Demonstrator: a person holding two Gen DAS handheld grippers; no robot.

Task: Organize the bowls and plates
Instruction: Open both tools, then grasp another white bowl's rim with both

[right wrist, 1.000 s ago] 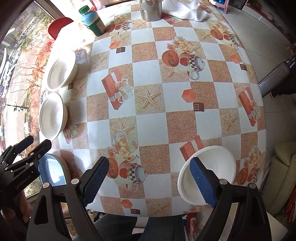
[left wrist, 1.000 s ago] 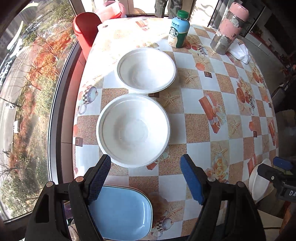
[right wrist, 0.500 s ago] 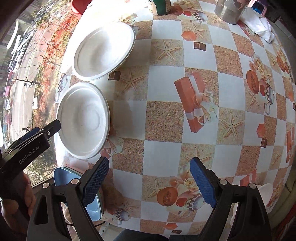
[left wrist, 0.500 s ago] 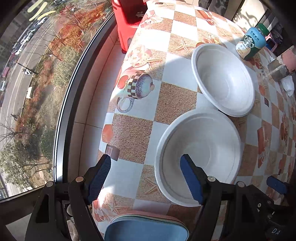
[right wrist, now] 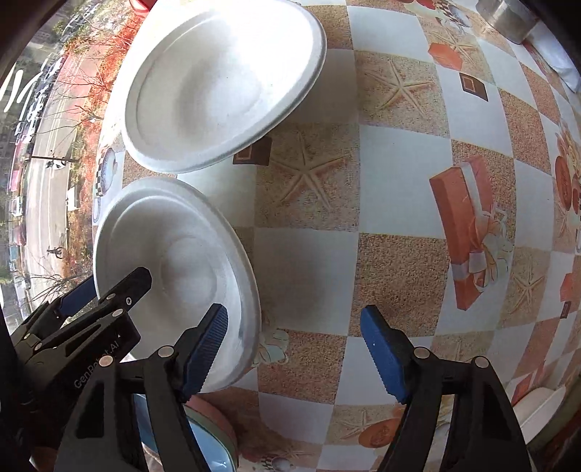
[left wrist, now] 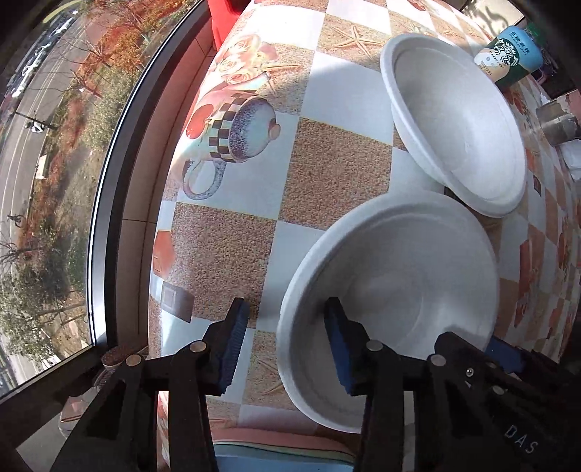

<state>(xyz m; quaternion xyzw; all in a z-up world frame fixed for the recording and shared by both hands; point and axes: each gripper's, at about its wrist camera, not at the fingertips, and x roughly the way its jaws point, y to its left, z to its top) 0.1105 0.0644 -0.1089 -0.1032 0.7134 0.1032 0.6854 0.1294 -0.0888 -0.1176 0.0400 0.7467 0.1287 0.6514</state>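
Observation:
Two white bowls sit side by side on the patterned table. The near bowl point(left wrist: 395, 290) point(right wrist: 174, 261) has its left rim between the jaws of my left gripper point(left wrist: 287, 337), which is open, one finger inside the bowl and one outside. The left gripper also shows in the right wrist view point(right wrist: 109, 290). My right gripper point(right wrist: 294, 345) is open, its left finger inside the near bowl's right rim, its right finger over the table. The far bowl point(left wrist: 457, 127) point(right wrist: 218, 83) lies just beyond. A blue plate point(left wrist: 283, 461) point(right wrist: 214, 450) lies under both grippers at the table's edge.
A Starbucks bottle point(left wrist: 508, 58) and a metal container point(left wrist: 559, 123) point(right wrist: 508, 14) stand past the far bowl. Another white bowl point(right wrist: 537, 403) sits at the lower right table edge. A window with a street below runs along the left side point(left wrist: 54, 181).
Both grippers have moved in low over the near bowl. The left gripper's jaws have narrowed and now straddle its left rim; the right gripper's left finger has reached its right rim.

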